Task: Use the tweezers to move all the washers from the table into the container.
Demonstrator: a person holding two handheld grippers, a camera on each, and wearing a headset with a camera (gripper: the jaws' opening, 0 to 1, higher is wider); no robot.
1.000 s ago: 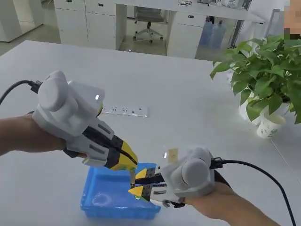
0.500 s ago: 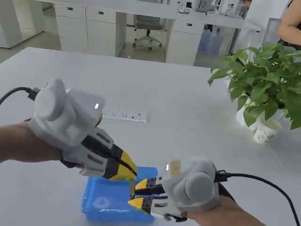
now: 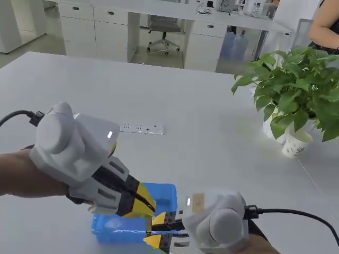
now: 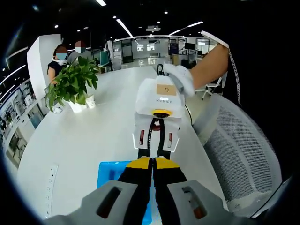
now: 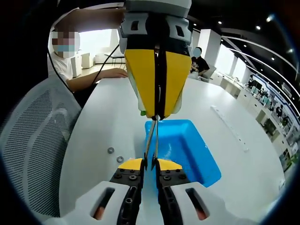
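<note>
The left gripper has its yellow jaws pressed together on the upper end of the tweezers. The two thin legs run down from there, spreading a little. Their lower ends sit between the jaws of the right gripper. Those jaws stand close on either side, nearly together, but I cannot tell whether they are actually squeezing the legs or only flanking them. The very tips of the tweezers are hidden down in that narrow gap.

The two grippers face each other nose to nose over the near edge of the blue container. Much of it is covered by the grippers in the head view, and a pale glint on its floor there is too blurred to name. Two washers lie on the white table just beside the container, outside it, small and close to one another.

In the head view the tweezers are a faint dark sliver between the yellow tips. The right gripper and the hand holding it are cut off by the bottom edge. A power strip lies further back, and a potted plant stands off to the right, partly out of frame.
</note>
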